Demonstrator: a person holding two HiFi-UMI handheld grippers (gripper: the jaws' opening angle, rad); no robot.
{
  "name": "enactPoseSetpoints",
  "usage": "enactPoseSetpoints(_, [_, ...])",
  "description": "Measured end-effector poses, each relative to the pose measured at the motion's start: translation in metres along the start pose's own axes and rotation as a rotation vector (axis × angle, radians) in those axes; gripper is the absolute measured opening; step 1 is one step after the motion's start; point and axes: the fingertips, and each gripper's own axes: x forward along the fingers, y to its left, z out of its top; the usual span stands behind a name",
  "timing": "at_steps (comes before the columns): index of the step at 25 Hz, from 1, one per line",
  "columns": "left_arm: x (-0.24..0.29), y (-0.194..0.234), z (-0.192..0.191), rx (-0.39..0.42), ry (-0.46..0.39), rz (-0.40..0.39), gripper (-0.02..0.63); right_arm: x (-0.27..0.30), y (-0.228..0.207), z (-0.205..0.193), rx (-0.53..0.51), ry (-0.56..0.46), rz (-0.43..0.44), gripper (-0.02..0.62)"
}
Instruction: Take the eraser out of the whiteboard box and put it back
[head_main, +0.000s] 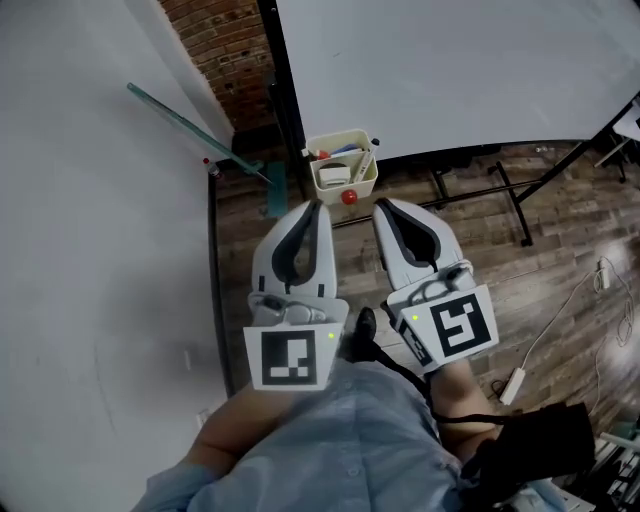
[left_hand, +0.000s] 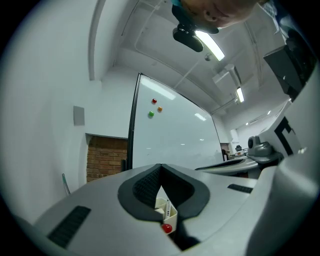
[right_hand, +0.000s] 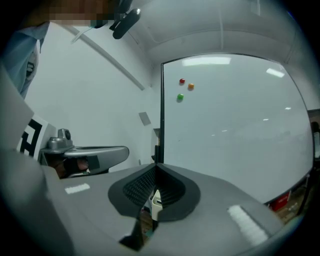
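Note:
A cream whiteboard box (head_main: 343, 166) hangs at the whiteboard's lower left corner, with a red round magnet (head_main: 348, 197) on its front. Markers and a white block (head_main: 334, 173) that looks like the eraser sit inside it. My left gripper (head_main: 316, 206) and right gripper (head_main: 380, 204) point at the box side by side, just short of it, both shut and holding nothing. In the left gripper view the left gripper (left_hand: 160, 166) has its tips together, with the box (left_hand: 168, 211) showing below them. The right gripper (right_hand: 156, 166) likewise frames the box (right_hand: 156, 204).
The whiteboard (head_main: 450, 70) stands on a black wheeled frame (head_main: 505, 190) over wood flooring. A green-handled tool (head_main: 190, 125) leans on the white wall at left, beside brick (head_main: 215, 50). A power strip (head_main: 514, 384) and a black bag (head_main: 540, 450) lie at the right. Coloured magnets (left_hand: 154, 107) dot the board.

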Motion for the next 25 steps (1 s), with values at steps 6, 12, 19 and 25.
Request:
enactPoseSetpoints(6, [0.038, 0.004, 0.004, 0.029, -0.005, 0.098, 0.005, 0.033, -0.021, -0.008, 0.001, 0.026, 0.151, 0.005])
enactPoseSetpoints(12, [0.059, 0.011, 0.000, 0.056, 0.012, 0.171, 0.005, 0.058, -0.031, -0.019, -0.007, 0.051, 0.271, 0.012])
enactPoseSetpoints(19, [0.069, 0.033, -0.011, 0.046, 0.025, 0.210, 0.005, 0.081, -0.019, -0.035, -0.040, 0.103, 0.374, 0.089])
enactPoseSetpoints(25, [0.083, 0.057, -0.028, 0.000, 0.044, 0.186, 0.005, 0.101, -0.012, -0.062, -0.128, 0.193, 0.432, 0.175])
